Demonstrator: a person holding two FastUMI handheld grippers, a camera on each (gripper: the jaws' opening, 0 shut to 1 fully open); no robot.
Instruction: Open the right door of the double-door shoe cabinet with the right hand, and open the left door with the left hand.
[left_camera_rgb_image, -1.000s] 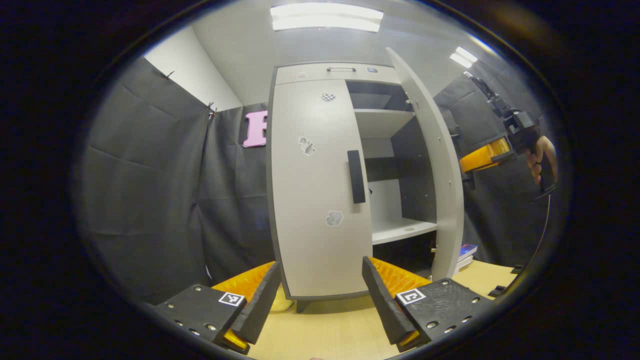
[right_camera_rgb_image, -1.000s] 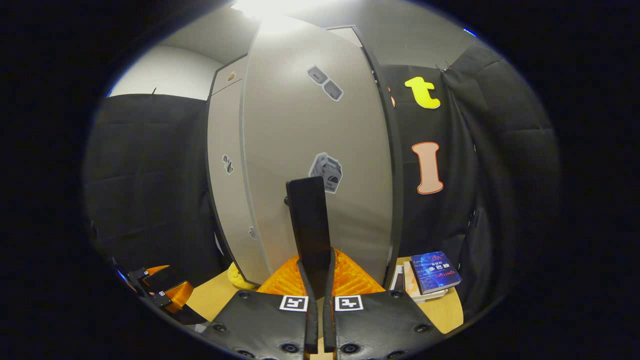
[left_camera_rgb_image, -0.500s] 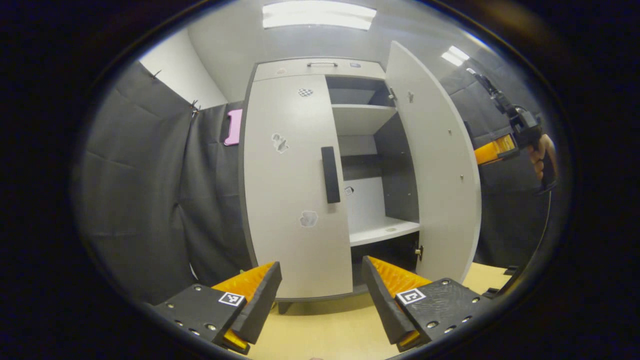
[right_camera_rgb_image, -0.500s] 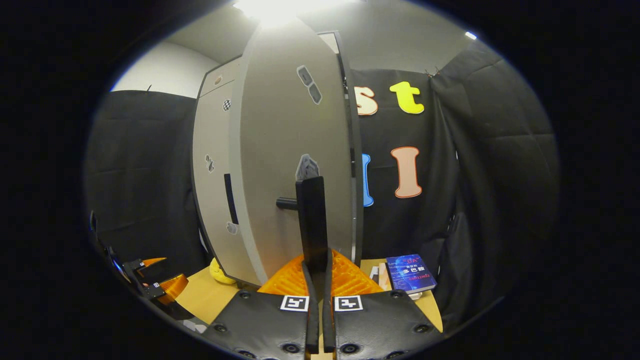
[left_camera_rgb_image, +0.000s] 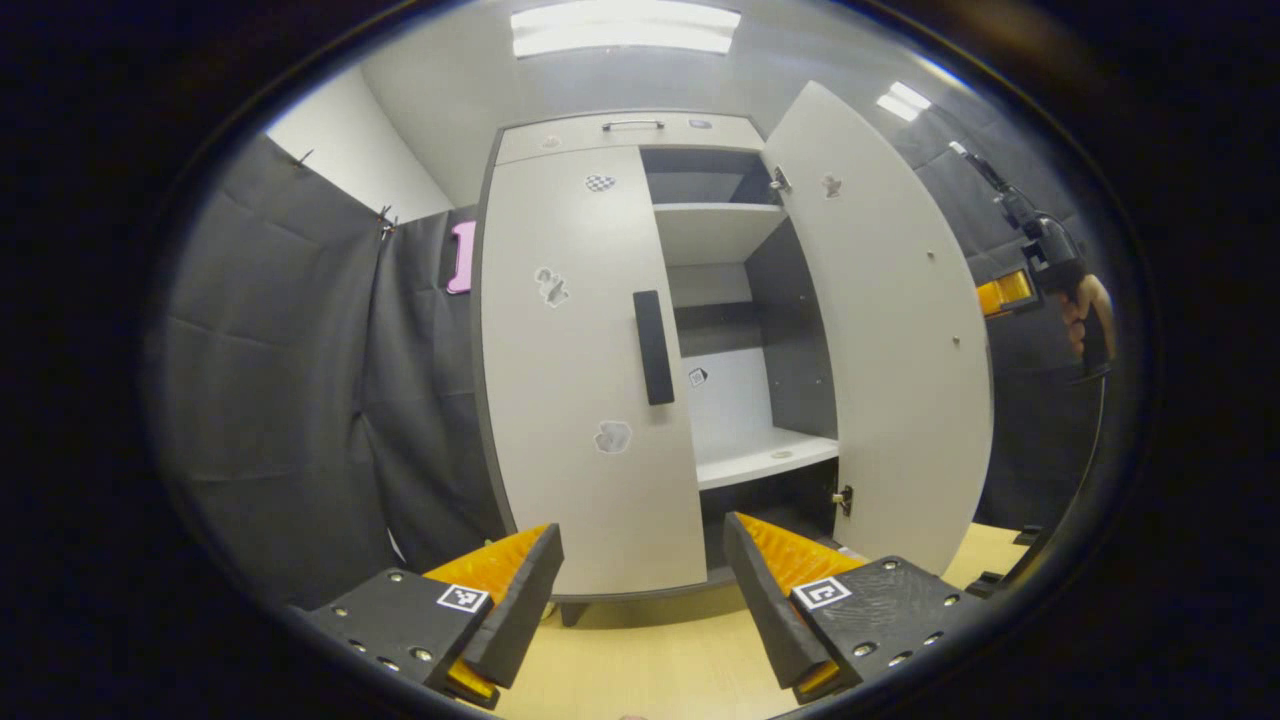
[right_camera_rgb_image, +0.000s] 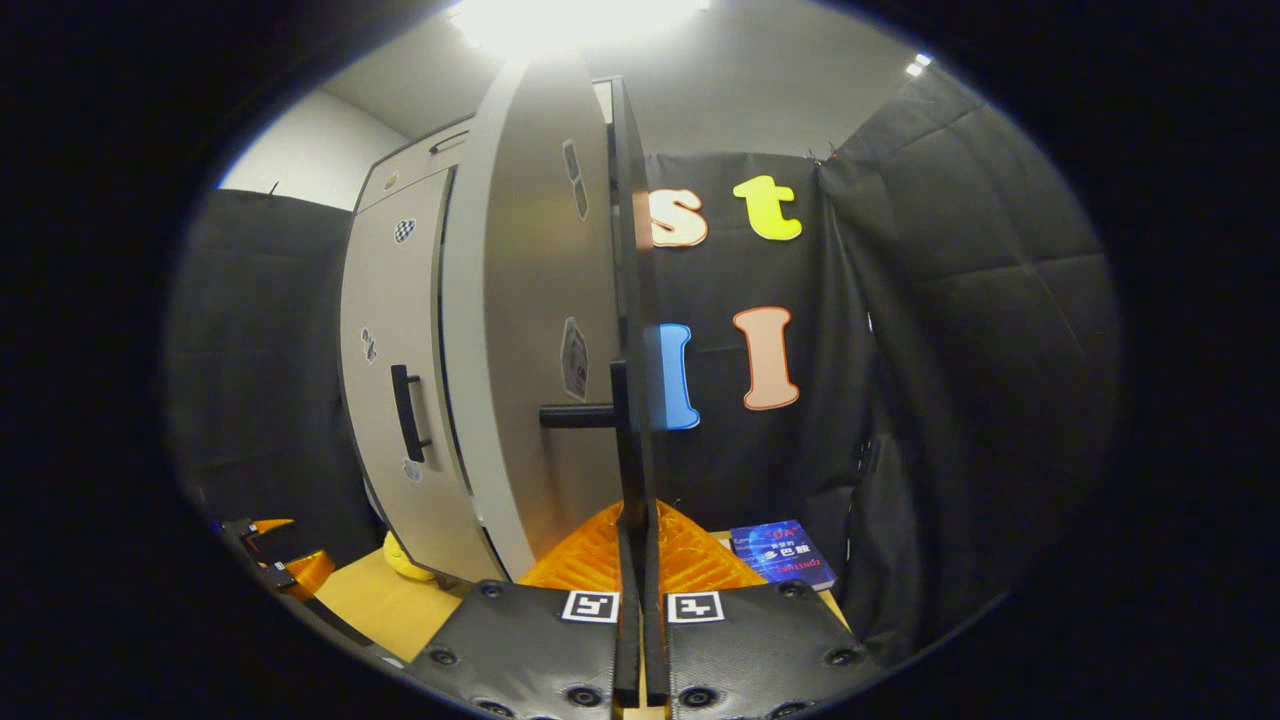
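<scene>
Swung wider, flat grey right door (left_camera_rgb_image: 890, 330); right tongs (right_camera_rgb_image: 637, 560) pinch its black handle (right_camera_rgb_image: 622, 440); left tongs (left_camera_rgb_image: 640, 590) wide.

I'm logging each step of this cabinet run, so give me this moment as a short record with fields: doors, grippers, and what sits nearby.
right door: swung wide open, shelves showing inside the cabinet
left door: shut, its black handle untouched
right gripper: shut on the right door's handle
left gripper: open, in front of the left door and apart from it
table: light wood, cabinet stands on it
nearby: book on the table past the open door
</scene>
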